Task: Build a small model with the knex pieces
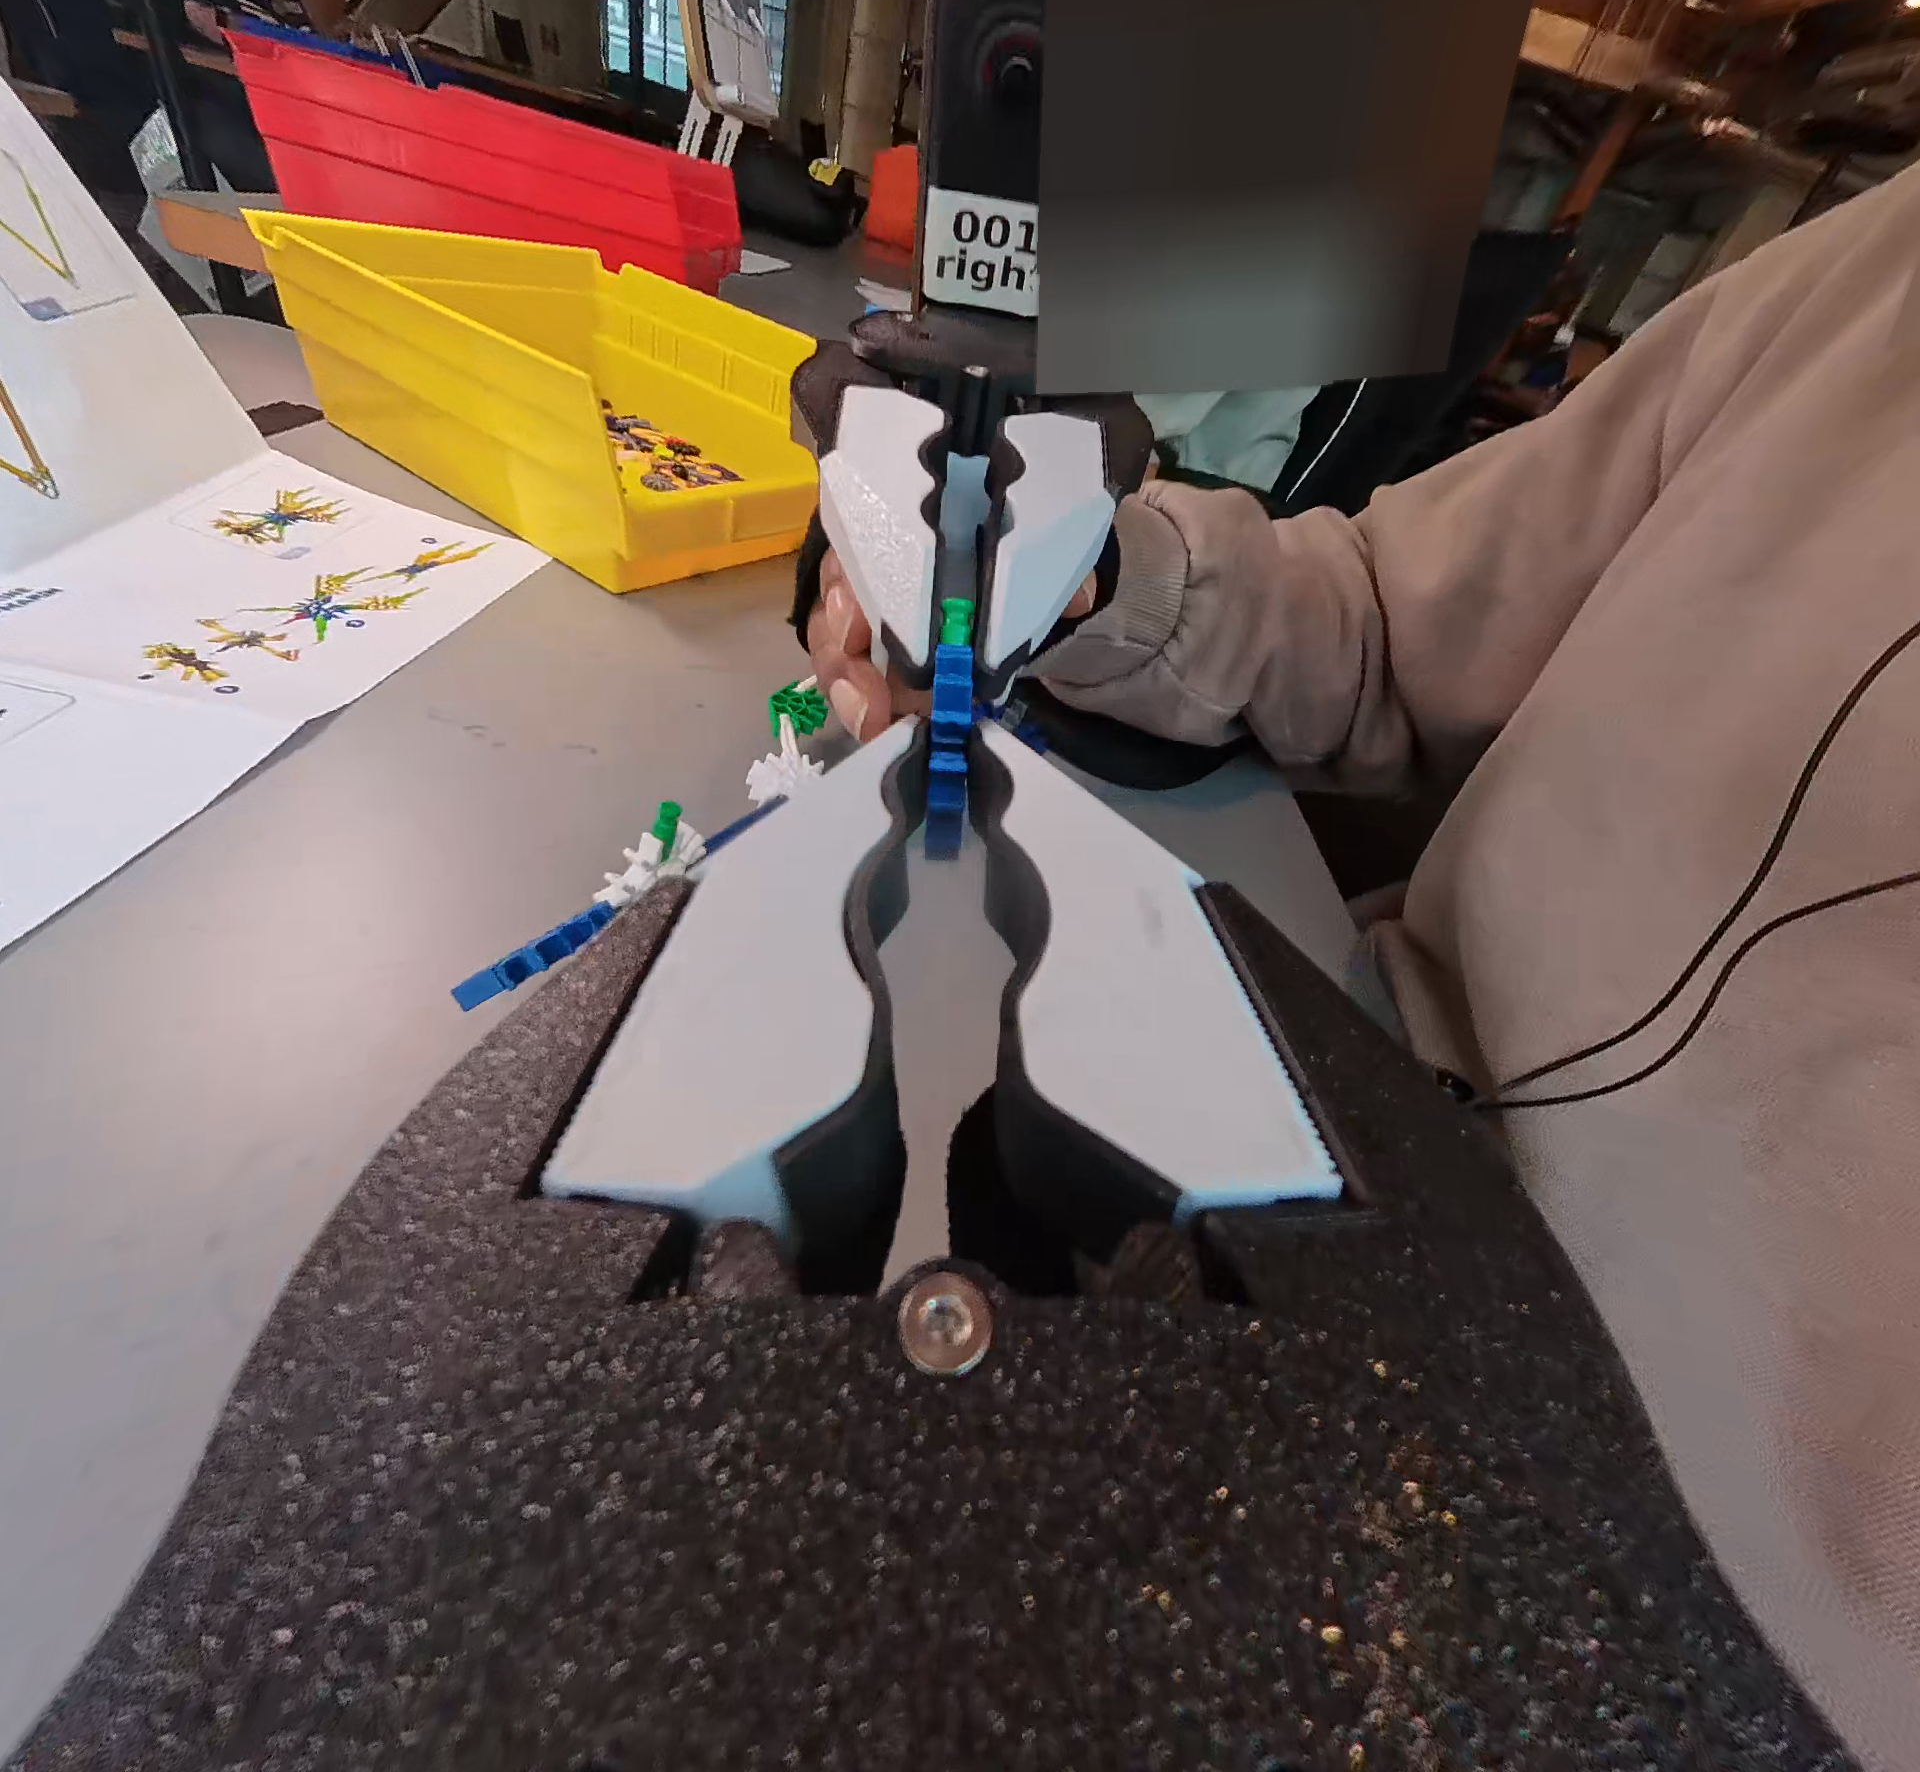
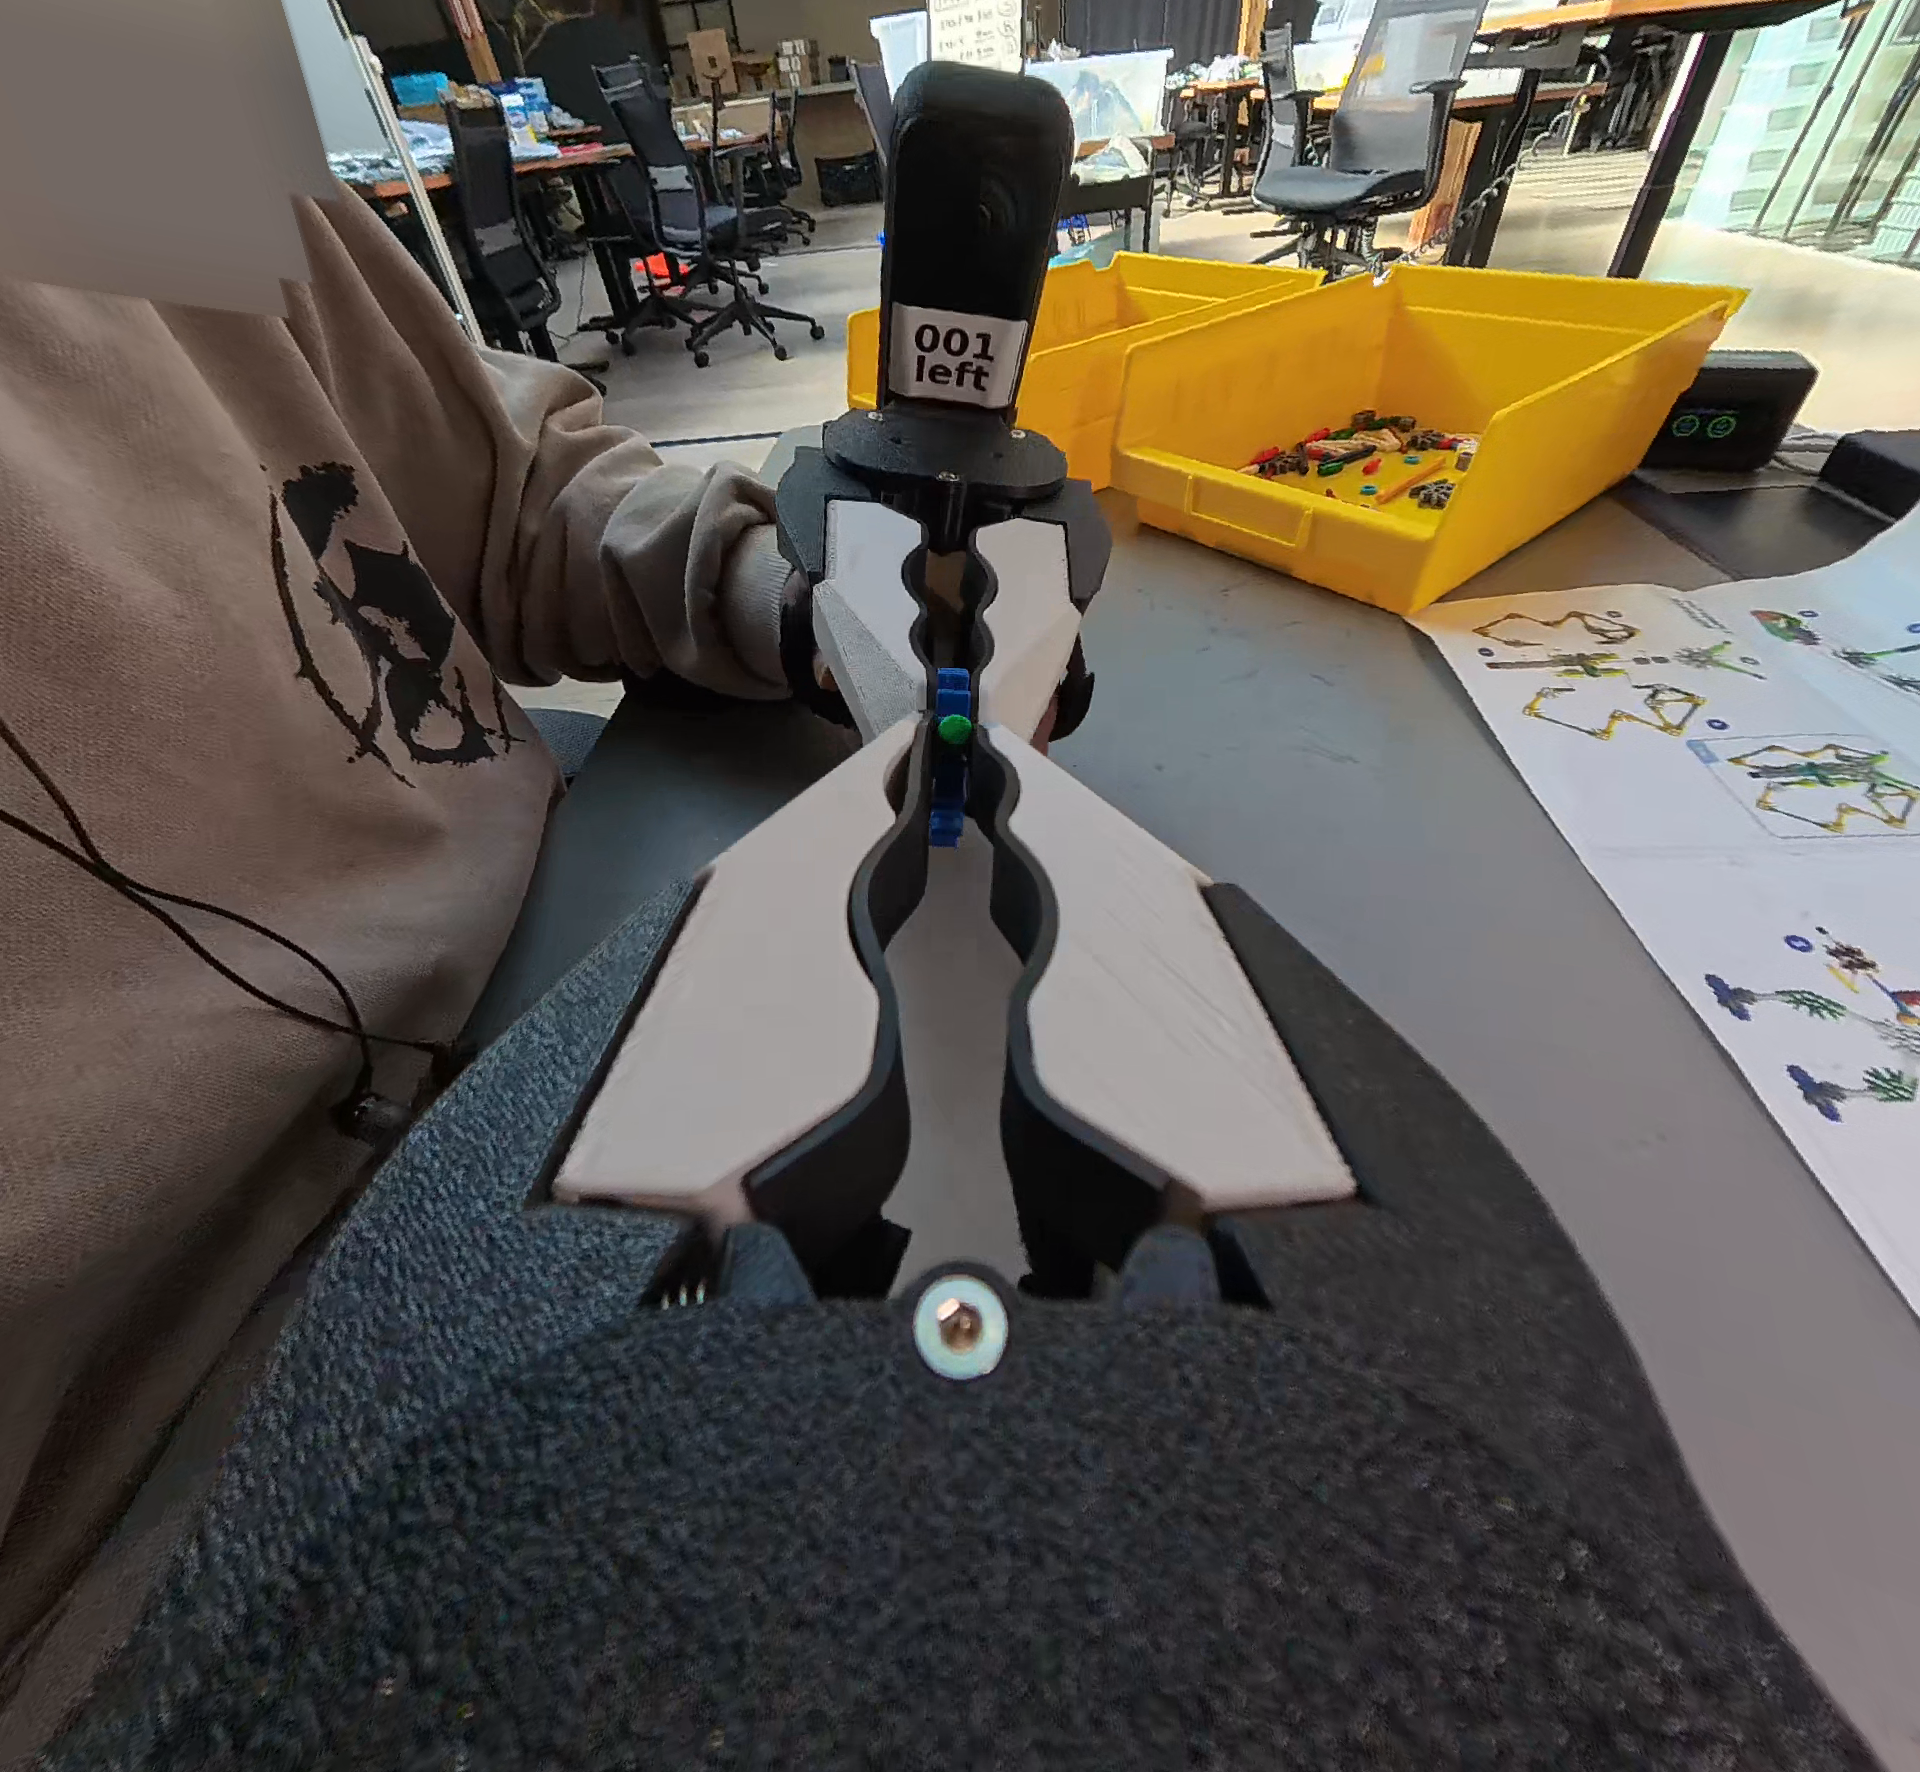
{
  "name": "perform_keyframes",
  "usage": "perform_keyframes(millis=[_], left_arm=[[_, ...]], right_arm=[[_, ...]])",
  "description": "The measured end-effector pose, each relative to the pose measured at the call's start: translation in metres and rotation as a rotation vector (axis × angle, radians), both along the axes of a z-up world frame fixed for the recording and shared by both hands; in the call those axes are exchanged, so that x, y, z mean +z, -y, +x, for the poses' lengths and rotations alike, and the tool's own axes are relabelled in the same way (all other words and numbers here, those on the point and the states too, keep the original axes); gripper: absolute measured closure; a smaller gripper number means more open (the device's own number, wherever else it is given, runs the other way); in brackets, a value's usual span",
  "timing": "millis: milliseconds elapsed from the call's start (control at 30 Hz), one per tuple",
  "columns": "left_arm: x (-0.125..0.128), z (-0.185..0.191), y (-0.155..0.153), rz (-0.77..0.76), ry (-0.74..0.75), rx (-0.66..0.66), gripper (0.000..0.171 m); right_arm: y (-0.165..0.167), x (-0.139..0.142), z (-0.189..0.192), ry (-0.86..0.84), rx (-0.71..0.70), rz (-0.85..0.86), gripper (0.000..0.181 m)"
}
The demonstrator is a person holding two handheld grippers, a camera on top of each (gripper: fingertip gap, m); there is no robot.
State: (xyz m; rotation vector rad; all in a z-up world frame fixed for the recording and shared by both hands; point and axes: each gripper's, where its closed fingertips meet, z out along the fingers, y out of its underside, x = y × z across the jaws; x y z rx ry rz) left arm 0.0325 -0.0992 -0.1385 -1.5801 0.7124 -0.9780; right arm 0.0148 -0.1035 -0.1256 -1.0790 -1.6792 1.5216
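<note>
1. My left gripper [image 1: 948, 766] has its jaws pinched on a blue ribbed rod [image 1: 948, 756], which stands nearly upright between the tips.
2. My right gripper [image 2: 951, 751] meets it head-on, tips almost touching; its jaws are pressed on the same blue rod, at the end that carries a small green connector [image 2: 953, 728].
3. From the left wrist view the green connector sits at the rod's far end, inside the right gripper's tips, above the grey surface [image 1: 312, 995].
4. Just left of the left gripper's tips lies a partly built piece [image 1: 675, 855]: blue rods joined by white snowflake-like connectors and green ones, resting on the surface and running under my gripper's left finger.
5. A yellow bin [image 1: 499, 392] holding small loose parts stands farther left, with a red bin [image 1: 468, 153] behind it.
6. Printed instruction sheets [image 1: 208, 621] lie on the surface beside the bins.
7. A person in a beige sweatshirt [image 1: 1662, 683] holds both grippers.
</note>
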Motion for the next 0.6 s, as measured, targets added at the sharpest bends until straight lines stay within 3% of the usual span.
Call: perform_keyframes(millis=[367,600], left_arm=[[-0.033,0.004,0.004,-0.059,-0.220,-0.020,0.165],[-0.056,0.011,0.009,-0.072,-0.343,-0.056,0.166]], right_arm=[[0.002,-0.035,0.009,0.146,-0.004,0.391,0.174],[0.007,-0.058,0.017,0.256,0.063,0.394,0.176]])
